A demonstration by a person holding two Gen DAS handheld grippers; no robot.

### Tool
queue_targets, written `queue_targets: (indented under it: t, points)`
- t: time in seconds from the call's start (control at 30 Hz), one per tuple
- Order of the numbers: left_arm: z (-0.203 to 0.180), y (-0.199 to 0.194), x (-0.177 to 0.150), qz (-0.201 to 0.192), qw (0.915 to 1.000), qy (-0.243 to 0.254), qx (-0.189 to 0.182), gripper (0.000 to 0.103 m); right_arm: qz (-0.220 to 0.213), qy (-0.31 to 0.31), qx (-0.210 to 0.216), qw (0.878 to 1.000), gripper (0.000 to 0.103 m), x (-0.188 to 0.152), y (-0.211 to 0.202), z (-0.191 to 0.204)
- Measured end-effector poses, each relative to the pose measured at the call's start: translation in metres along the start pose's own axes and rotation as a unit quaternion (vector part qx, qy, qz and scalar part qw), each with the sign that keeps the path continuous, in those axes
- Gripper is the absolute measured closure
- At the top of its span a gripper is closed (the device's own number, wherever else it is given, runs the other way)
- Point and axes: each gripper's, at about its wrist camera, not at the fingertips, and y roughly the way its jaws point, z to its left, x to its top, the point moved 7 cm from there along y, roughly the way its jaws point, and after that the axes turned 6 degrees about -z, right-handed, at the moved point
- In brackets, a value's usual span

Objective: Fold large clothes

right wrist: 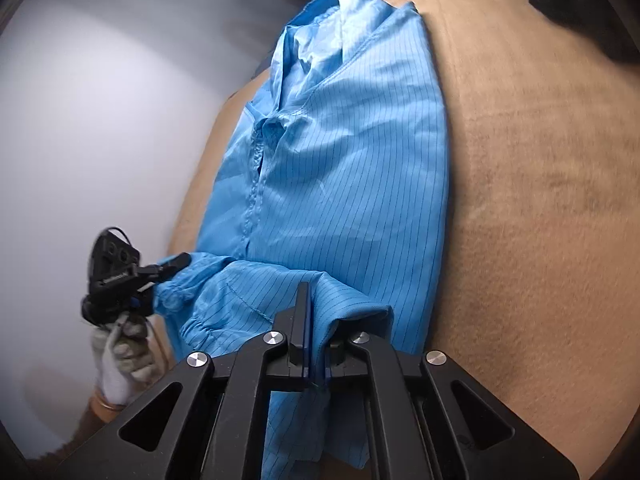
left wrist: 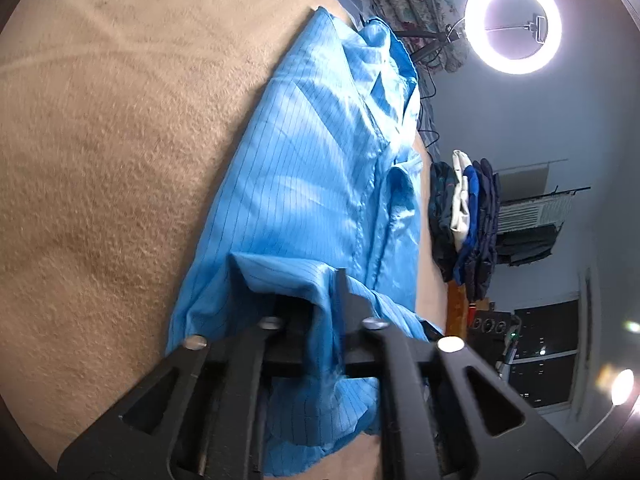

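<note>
Fabric of the blue coat (right wrist: 340,168) runs lengthwise toward 12 o'clock across the brown blanket (right wrist: 540,200); right gripper (right wrist: 316,344) and left gripper (left wrist: 310,312) both clamp its near hem, level with each other, so the fold likely goes forward.

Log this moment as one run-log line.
stage: fold in progress | left gripper: shut on blue garment near edge | right gripper: shut on blue garment | surface: tan blanket | background: clothes stack

tongs (right wrist: 308,320): black, silver screws | glove (right wrist: 120,360): white-grey knit
</note>
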Motion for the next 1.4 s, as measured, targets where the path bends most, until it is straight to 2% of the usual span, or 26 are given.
queue_targets:
  t: [0.03, 0.1, 0.17, 0.2, 0.33, 0.47, 0.6, 0.73, 0.8, 0.83, 0.87, 0.9, 1.13, 1.4]
  points:
    - [-0.001, -0.003, 0.000, -0.001, 1.0000, -0.002, -0.006, 0.062, 0.000, 0.003, 0.003, 1.000, 0.094, 0.000, -0.003, 0.000]
    - [-0.006, -0.012, -0.002, -0.007, 0.9999, 0.004, -0.011, 0.054, -0.001, 0.005, 0.008, 1.000, 0.079, -0.002, -0.012, 0.003]
    - [-0.010, -0.021, -0.007, -0.005, 0.9997, 0.020, -0.012, 0.052, -0.010, 0.004, 0.008, 1.000, 0.058, -0.002, -0.021, 0.005]
    - [-0.010, -0.025, -0.009, -0.005, 0.9996, 0.024, -0.011, 0.049, -0.015, 0.006, 0.013, 1.000, 0.053, -0.003, -0.028, 0.006]
    - [-0.004, -0.046, -0.030, -0.001, 0.9994, 0.033, -0.012, 0.049, -0.020, 0.020, 0.028, 0.999, 0.053, -0.015, -0.050, 0.010]
    - [0.008, -0.055, -0.060, 0.015, 0.9993, 0.032, -0.014, 0.049, -0.004, 0.025, 0.034, 0.999, 0.053, -0.048, -0.058, 0.010]
    - [0.010, -0.050, -0.084, 0.024, 0.9986, 0.043, -0.019, 0.049, 0.016, 0.029, 0.040, 0.999, 0.053, -0.074, -0.048, 0.010]
    - [0.013, -0.038, -0.094, 0.033, 0.9984, 0.043, -0.016, 0.049, 0.031, 0.029, 0.044, 0.998, 0.053, -0.086, -0.030, 0.010]
    - [0.012, -0.034, -0.096, 0.035, 0.9982, 0.046, -0.018, 0.052, 0.040, 0.022, 0.048, 0.998, 0.058, -0.089, -0.023, 0.013]
    - [0.011, -0.033, -0.096, 0.034, 0.9981, 0.050, -0.017, 0.068, 0.044, 0.018, 0.052, 0.998, 0.075, -0.089, -0.021, 0.015]
    - [0.009, -0.032, -0.095, 0.035, 0.9979, 0.053, -0.013, 0.080, 0.050, 0.011, 0.054, 0.997, 0.091, -0.088, -0.019, 0.019]
    - [0.008, -0.030, -0.095, 0.037, 0.9978, 0.054, -0.011, 0.097, 0.049, 0.006, 0.053, 0.997, 0.095, -0.086, -0.019, 0.022]
    - [-0.015, -0.033, -0.071, 0.018, 0.9968, 0.074, -0.024, 0.099, 0.016, -0.034, 0.048, 0.998, 0.100, -0.055, -0.041, 0.035]
    - [-0.039, -0.026, -0.029, -0.009, 0.9962, 0.076, -0.041, 0.099, -0.014, -0.059, 0.042, 0.997, 0.100, 0.006, -0.039, 0.043]
